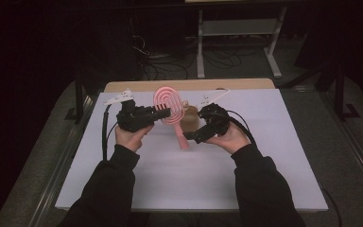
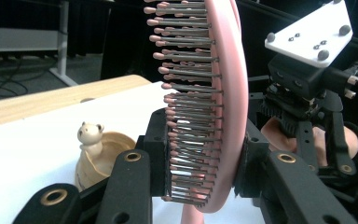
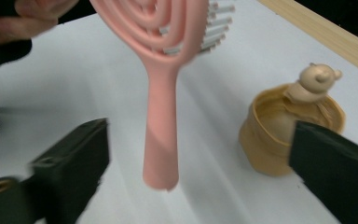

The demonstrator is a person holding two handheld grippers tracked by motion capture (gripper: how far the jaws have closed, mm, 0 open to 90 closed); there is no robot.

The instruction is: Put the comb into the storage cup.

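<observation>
Our left gripper (image 2: 205, 186) clamps the pink hairbrush (image 2: 214, 107) head aloft while our right gripper (image 3: 196, 172) stands released around its handle, so we judge the handover done and placement pending.

One pink hairbrush (image 1: 166, 108), one tan bear cup (image 1: 189, 119) and two grippers on one table (image 1: 274, 156)

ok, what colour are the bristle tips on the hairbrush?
Pink, on grey pins, matching the pink plastic hairbrush; clearest in the left gripper view.
</observation>
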